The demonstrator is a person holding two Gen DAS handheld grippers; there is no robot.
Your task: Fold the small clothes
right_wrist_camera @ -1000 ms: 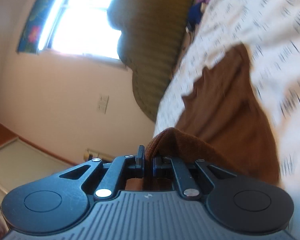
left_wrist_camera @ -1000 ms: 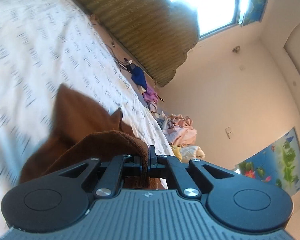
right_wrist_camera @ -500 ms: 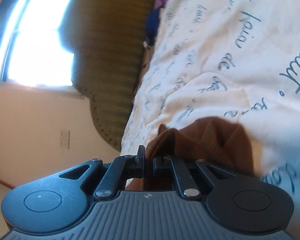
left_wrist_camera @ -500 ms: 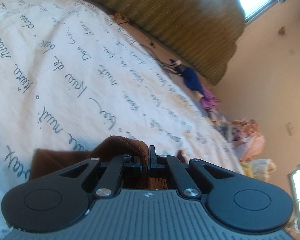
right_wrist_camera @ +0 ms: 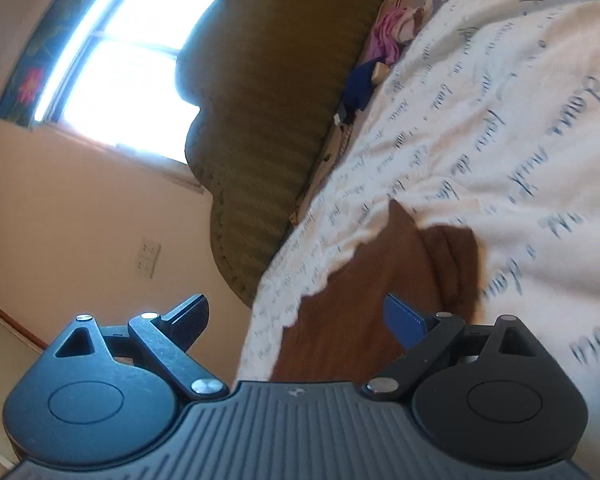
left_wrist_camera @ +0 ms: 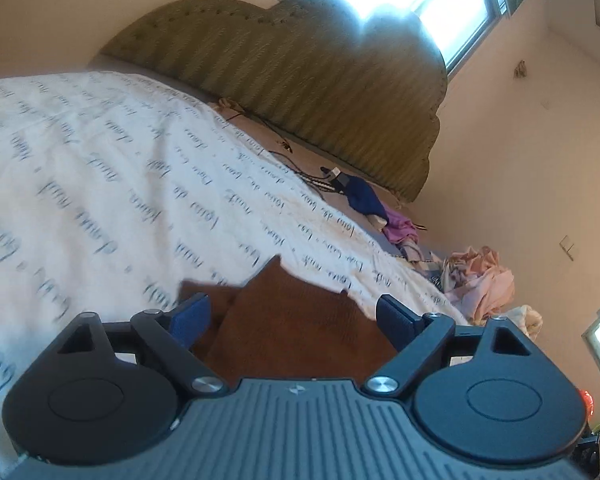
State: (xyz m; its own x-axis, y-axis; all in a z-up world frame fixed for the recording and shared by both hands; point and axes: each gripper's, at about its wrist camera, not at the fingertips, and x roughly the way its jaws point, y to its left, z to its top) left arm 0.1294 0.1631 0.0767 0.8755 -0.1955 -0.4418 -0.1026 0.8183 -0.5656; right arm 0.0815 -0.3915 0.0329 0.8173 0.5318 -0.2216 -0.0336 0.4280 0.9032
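Bed and room, seen along both grippers. The bed carries a cream bedspread [left_wrist_camera: 132, 184] printed with lines of dark cursive script; it covers nearly all of the visible mattress and lies in shallow wrinkles. A brown garment [left_wrist_camera: 296, 316] lies on the bedspread close in front of both grippers, one pointed corner standing up from its far edge; in the right wrist view the same garment [right_wrist_camera: 364, 300] lies near the bed's edge, with a thicker fold on its right side.

The left gripper [left_wrist_camera: 296, 312] has its jaws opening and already wide apart; the brown cloth lies between the blue pads, but neither pad presses on it. The right gripper [right_wrist_camera: 300, 316] likewise has its jaws opening and spread wide, with the cloth between them and nothing gripped; its left finger hangs past the side of the bed.

At the head of the bed stands an olive-green padded headboard [left_wrist_camera: 324, 80] with a scalloped top and ribbed surface. Between the headboard and the bedspread a strip of bare mattress holds a dark cord [left_wrist_camera: 300, 168], a blue cloth [left_wrist_camera: 362, 198] and a pink-purple cloth [left_wrist_camera: 398, 228]. Beyond these lies a loose heap of pale pink and yellow clothes [left_wrist_camera: 484, 284].

Behind the headboard a bright window [right_wrist_camera: 128, 68] is overexposed, flanked by a curtain with a flower print [right_wrist_camera: 28, 80]. The walls are plain peach. A wall socket [right_wrist_camera: 148, 258] sits beside the headboard in the right wrist view.
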